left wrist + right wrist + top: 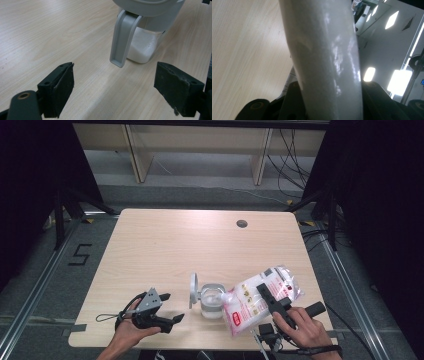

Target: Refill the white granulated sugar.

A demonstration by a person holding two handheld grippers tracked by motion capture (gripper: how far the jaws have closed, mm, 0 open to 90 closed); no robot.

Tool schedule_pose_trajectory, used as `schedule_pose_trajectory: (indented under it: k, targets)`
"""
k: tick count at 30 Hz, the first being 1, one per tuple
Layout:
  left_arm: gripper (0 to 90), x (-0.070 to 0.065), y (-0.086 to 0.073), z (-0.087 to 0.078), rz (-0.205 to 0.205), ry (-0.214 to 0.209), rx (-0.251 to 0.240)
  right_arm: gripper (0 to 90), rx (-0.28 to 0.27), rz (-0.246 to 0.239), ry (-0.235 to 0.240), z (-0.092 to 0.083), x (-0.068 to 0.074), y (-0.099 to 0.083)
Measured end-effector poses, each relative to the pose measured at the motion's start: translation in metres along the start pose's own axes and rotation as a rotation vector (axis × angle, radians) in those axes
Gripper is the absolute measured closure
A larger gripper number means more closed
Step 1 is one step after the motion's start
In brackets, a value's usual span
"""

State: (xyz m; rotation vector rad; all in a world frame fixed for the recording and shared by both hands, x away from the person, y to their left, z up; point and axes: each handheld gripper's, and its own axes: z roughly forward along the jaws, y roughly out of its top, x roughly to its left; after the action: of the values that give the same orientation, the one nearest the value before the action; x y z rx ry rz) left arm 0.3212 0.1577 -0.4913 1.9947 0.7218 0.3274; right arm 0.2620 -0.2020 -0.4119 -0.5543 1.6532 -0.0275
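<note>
My right hand-held gripper [266, 296] is clenched on a clear plastic bag [260, 298] of white granules with red print, tilted so its corner reaches the mouth of the jar just beside it. That clear jar [211, 302], with a grey collar and its grey lid [193, 290] flipped up, holds a low layer of white granules and stands on the wooden surface [175, 245]. My left hand-held gripper [170, 307] rests released near the jar's other side, its jaws wide apart with nothing between them.

Bag [324, 50] hides right jaws' pads; jar [147, 30] top cut off; bag print too small
</note>
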Motion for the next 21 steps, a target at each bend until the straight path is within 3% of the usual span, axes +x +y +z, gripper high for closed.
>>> schedule_pose_trajectory:
  k: [7, 8, 9, 11, 12, 15, 21]
  targets:
    - [15.8, -0.0002, 0.0001, -0.0003, 0.000, 0.004, 0.001, 70.0, -0.003, 0.025, 0.000, -0.0006, 0.0004, 0.0003]
    - [15.8, -0.0001, 0.0000, -0.0002, 0.000, 0.002, 0.000, 70.0, -0.008, 0.008, -0.004, -0.0001, -0.0012, -0.0005]
    - [15.8, 0.0000, 0.0000, 0.0000, -0.001, -0.001, 0.000, 70.1, 0.001, 0.032, 0.001, -0.0004, 0.0008, -0.0013]
    - [15.8, -0.0001, 0.0000, 0.0001, 0.000, -0.001, 0.002, 70.1, -0.005, 0.006, -0.004, 0.0001, -0.0005, -0.0017]
    - [15.8, -0.0001, 0.0000, 0.0002, 0.000, -0.001, 0.003, 70.2, 0.007, 0.044, 0.005, -0.0008, 0.0023, -0.0012]
    - [15.8, 0.0000, 0.0000, -0.0001, 0.000, 0.000, 0.000, 70.3, -0.016, 0.006, 0.000, 0.0010, 0.0002, 0.0006]
    - [15.8, 0.0000, 0.0000, 0.0000, 0.000, 0.000, 0.001, 70.4, -0.008, 0.034, 0.003, 0.0001, 0.0009, -0.0011]
